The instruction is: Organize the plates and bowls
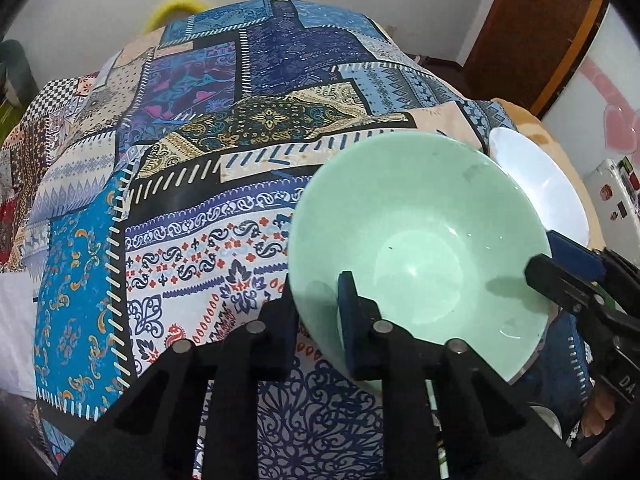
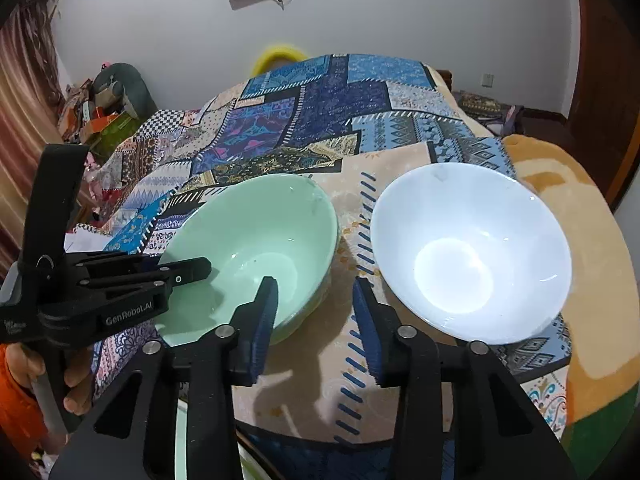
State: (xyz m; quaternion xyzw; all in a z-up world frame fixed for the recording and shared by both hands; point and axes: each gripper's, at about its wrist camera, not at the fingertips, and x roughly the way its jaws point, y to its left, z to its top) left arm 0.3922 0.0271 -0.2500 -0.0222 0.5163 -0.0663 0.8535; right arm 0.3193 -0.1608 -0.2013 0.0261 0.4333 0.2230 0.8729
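My left gripper [image 1: 318, 320] pinches the near rim of a pale green bowl [image 1: 420, 256], one finger inside, one outside, closed tight on the wall. The bowl is glossy, deep and round, tipped slightly on the patchwork cloth [image 1: 192, 208]. Just beside it, to the right, sits a white bowl [image 2: 472, 252], equally glossy, upright, with a bright flat base. My right gripper [image 2: 316, 320] hovers between the two bowls, fingers spread wide apart and holding nothing.

Both wrist views look down, close; share green bowl [image 1: 420, 240] [image 2: 256, 248].
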